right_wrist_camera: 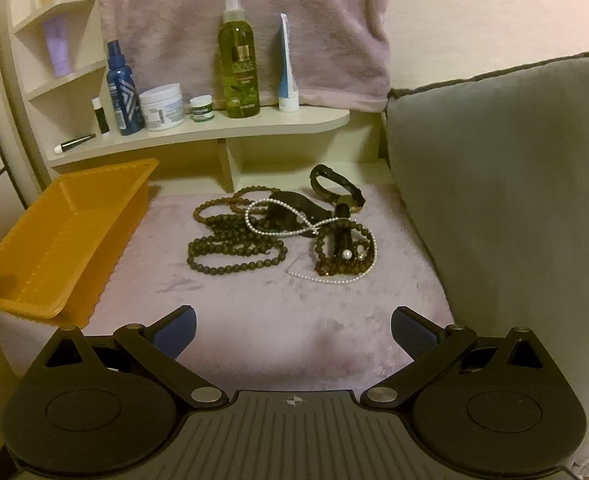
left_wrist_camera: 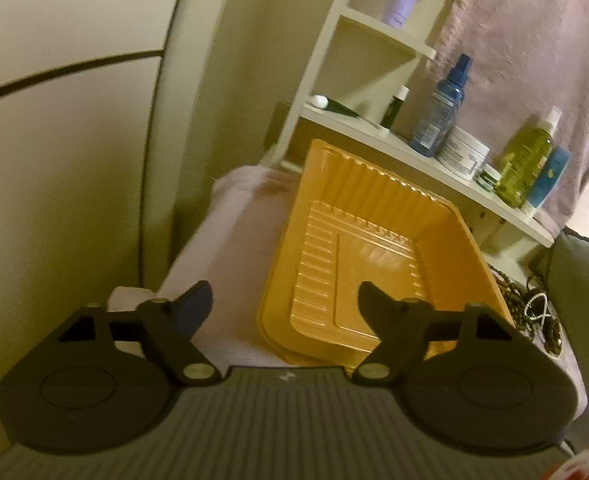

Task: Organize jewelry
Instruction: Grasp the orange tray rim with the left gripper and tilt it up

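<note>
Looks like setup is done and the first pick comes next: both tools are open and hold nothing. The left tool hovers over the empty orange tray at the surface's left edge, its long axis running front to back. The right tool faces the tangled beads and pearls mid-surface, toward the far right. Next move: reach in and pinch one strand free.
</note>
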Tool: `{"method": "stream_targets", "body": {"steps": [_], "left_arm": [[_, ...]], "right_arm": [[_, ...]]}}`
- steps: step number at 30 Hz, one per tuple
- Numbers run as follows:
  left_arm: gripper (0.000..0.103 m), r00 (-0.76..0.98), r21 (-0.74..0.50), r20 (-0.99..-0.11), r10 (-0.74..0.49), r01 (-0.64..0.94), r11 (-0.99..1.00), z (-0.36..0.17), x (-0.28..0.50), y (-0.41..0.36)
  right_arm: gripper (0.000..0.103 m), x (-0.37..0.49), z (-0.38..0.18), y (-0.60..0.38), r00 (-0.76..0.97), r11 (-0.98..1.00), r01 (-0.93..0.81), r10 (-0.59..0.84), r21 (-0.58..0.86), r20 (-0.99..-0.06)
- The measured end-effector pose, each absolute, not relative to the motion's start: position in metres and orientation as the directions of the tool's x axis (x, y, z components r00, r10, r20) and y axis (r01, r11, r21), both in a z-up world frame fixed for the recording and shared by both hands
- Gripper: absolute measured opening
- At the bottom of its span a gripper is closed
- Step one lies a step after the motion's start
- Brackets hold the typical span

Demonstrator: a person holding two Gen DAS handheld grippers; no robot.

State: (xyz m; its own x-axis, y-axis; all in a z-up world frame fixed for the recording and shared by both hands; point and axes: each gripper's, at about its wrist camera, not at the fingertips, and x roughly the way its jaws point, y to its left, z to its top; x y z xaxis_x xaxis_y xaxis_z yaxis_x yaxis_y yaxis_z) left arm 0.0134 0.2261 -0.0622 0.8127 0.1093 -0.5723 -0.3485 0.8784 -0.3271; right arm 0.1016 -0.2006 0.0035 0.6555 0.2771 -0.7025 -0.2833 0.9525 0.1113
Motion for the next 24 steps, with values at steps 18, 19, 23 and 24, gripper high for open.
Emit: {"method": "stream_targets", "body": {"steps": [18, 19, 23, 24], "left_arm": [[0.012, 0.801, -0.357, -0.593, 0.076, -0.347, 0.867, -0.075, 0.031, 0.224], [0.011, 0.799, -0.344, -0.596, 0.086, -0.350, 0.871, -0.073, 0.030, 0.223], [0.010, 0.792, -0.286, -0.597, 0.128, -0.359, 0.888, -0.059, 0.028, 0.214], [0.009, 0.792, -0.269, -0.595, 0.139, -0.359, 0.894, -0.054, 0.028, 0.211]], "right_arm": [[0.103, 0.113, -0.007, -0.186, 0.628, 0.951, -0.296, 0.267, 0.094, -0.731], [0.103, 0.114, -0.007, -0.187, 0.630, 0.951, -0.294, 0.267, 0.094, -0.729], [0.103, 0.119, -0.010, -0.191, 0.646, 0.953, -0.286, 0.268, 0.099, -0.715], [0.103, 0.121, -0.011, -0.193, 0.653, 0.953, -0.285, 0.268, 0.097, -0.708]]}}
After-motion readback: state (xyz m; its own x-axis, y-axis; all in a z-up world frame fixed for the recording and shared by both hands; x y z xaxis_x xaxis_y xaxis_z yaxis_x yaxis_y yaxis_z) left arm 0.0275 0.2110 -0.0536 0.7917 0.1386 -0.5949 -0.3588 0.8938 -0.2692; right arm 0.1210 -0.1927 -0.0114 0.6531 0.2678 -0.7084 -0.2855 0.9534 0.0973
